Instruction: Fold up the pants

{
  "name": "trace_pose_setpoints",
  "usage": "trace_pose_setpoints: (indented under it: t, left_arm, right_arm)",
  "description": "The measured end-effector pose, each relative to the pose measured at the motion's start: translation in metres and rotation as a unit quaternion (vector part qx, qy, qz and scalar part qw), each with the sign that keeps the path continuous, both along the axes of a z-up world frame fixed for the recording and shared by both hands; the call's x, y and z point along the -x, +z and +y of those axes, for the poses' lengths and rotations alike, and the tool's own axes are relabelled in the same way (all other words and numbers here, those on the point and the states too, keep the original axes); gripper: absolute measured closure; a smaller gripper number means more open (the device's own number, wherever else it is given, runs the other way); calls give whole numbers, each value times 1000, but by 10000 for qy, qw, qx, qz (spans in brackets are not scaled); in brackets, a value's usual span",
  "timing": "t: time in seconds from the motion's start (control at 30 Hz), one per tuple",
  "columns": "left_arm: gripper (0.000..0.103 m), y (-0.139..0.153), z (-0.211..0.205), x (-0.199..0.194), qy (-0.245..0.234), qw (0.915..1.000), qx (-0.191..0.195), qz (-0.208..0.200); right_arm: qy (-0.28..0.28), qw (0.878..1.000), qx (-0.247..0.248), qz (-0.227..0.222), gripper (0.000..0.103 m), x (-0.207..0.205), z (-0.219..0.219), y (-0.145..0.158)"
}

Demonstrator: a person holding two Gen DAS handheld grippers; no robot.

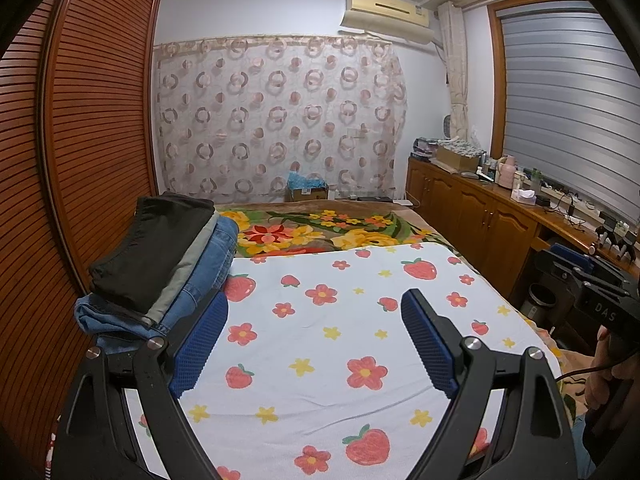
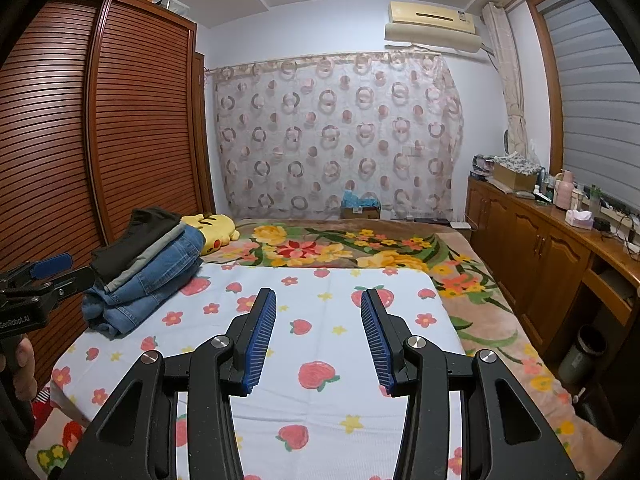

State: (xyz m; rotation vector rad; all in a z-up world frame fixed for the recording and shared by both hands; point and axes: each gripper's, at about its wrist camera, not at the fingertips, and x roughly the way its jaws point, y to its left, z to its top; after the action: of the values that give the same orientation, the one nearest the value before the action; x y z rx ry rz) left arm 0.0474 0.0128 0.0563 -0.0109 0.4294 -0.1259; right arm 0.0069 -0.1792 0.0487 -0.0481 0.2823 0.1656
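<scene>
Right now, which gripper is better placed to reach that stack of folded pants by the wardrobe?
Left, probably. The left gripper is open right beside the stack of folded pants, at the bed's left edge. The right gripper, also open, points at bare strawberry sheet mid-bed.

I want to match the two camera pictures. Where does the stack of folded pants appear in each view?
Left wrist view: the stack of folded pants lies at left centre, just beyond the left finger of the open left gripper.
Right wrist view: the stack lies at left centre, on the strawberry sheet, in front of the yellow plush toy.
Shared landmark: the air conditioner high on the far wall.
</scene>
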Motion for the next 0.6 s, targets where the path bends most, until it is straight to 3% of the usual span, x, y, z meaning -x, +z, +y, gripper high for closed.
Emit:
trace_pose_setpoints:
  t: [0.6]
  left_arm:
    - [14,0,0,0,3,10000,-13,-1]
  right_arm:
    - [-11,10000,-10,-11,57,1,-1,-2]
